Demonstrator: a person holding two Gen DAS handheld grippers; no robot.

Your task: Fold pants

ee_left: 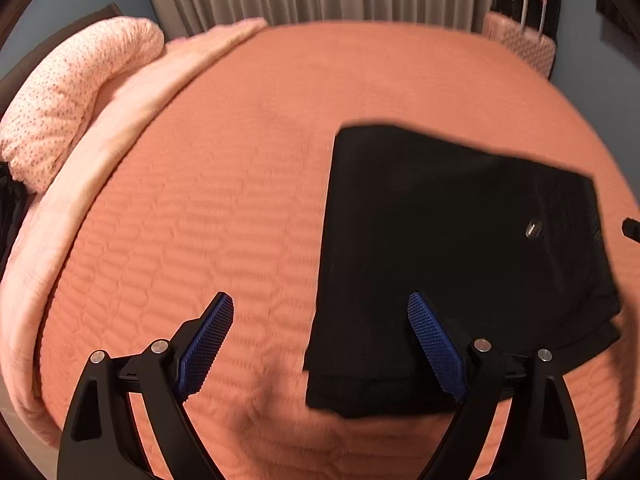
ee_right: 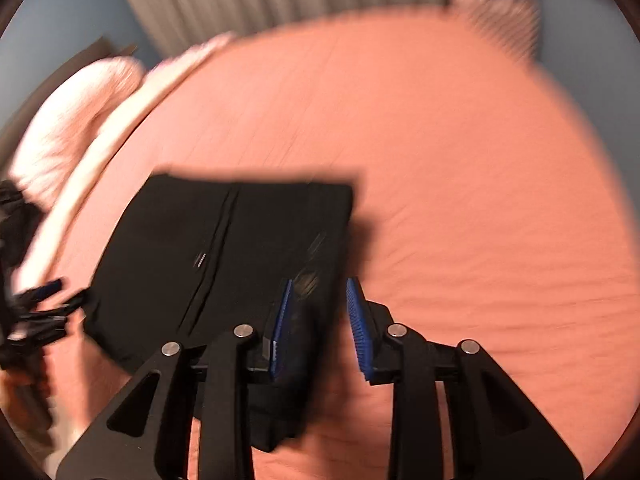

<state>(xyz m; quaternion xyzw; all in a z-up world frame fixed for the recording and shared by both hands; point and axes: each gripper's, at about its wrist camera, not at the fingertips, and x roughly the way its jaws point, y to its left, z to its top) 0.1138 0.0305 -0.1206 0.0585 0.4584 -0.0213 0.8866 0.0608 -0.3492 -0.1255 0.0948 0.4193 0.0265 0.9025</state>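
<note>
Pants: the black pants (ee_left: 460, 264) lie flat on the orange bed cover (ee_left: 220, 200), folded into a neat stack. They look almost done, so nothing needs to hold them.
Left gripper: the left gripper (ee_left: 320, 324) hangs just above the near left edge of the pants. Its jaws are spread wide and hold nothing.
Right gripper: the right gripper (ee_right: 320, 312) hangs over the near right edge, tipped down at the bed. Its jaws are partly apart, with no cloth pinched between them.
Blur: the right view is smeared, so small details are hard to see.
Around: a pink pillow (ee_left: 76, 96) and a pink suitcase (ee_left: 524, 44) sit well away.
</note>
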